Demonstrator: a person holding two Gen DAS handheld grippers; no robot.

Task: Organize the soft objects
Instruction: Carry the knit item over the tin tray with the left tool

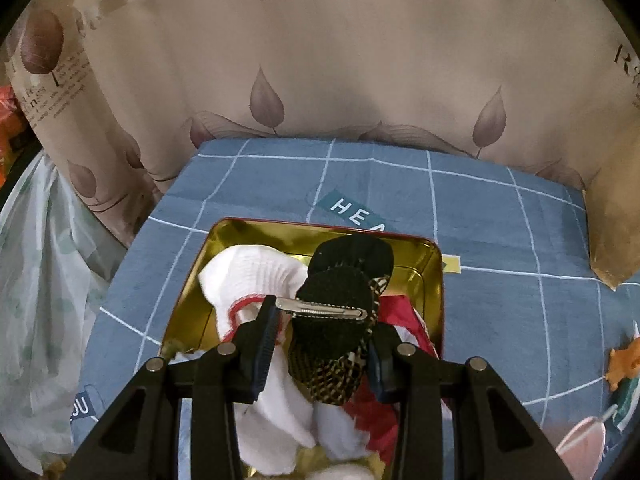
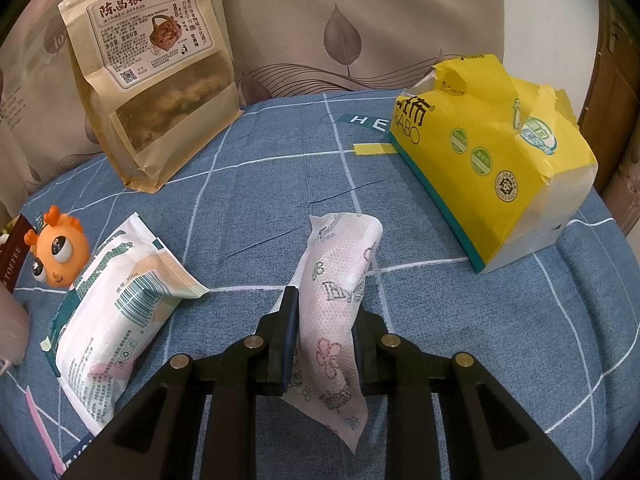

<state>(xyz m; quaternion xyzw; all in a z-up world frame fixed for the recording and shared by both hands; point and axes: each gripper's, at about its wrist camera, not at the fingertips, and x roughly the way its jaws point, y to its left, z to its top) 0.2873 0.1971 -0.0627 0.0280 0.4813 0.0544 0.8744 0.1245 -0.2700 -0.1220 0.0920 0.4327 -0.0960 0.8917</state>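
Note:
In the left wrist view my left gripper (image 1: 320, 344) is shut on a black fabric bundle (image 1: 340, 320) with a gold-patterned edge and a silver hair clip (image 1: 320, 307) on it. It holds the bundle over a gold-lined tin box (image 1: 434, 280) that contains white socks (image 1: 248, 276) and red cloth (image 1: 408, 320). In the right wrist view my right gripper (image 2: 324, 320) is shut on a white floral-printed soft packet (image 2: 340, 280), held just above the blue checked cloth (image 2: 248, 208).
A yellow tissue pack (image 2: 492, 152) lies at the right. A brown paper snack bag (image 2: 156, 76) stands at the back left. A white wipes pack (image 2: 120, 300) and an orange toy (image 2: 60, 248) lie at the left. A leaf-printed curtain (image 1: 320, 60) backs the table.

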